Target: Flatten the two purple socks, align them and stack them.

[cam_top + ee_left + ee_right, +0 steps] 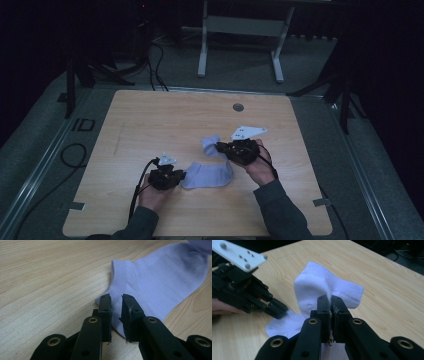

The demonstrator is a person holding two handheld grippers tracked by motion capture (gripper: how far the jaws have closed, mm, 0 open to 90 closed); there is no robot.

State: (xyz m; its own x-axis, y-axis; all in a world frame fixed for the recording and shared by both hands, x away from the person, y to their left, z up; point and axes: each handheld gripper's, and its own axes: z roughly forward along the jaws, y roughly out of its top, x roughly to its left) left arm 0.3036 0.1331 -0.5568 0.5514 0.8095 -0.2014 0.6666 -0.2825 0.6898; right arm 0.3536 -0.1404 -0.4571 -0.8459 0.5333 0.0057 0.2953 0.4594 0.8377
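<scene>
Right gripper clamped on sock toe, lifted; left gripper part-open astride cuff corner, not pinching; sock runs left-right between them.

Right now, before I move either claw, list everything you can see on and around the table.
sock: one, pale lilac, lying mid-table, its far end lifted off the wood
table: one, light wood, round hole near its far edge
frame: one, grey metal, on the floor beyond the table
stand legs: dark, on the floor at both far corners
left claw: black, jaws nearly together around the sock's cuff edge; whether they pinch it is unclear
right claw: black, shut on the sock's raised end
hands: two, dark sleeves, near edge
</scene>
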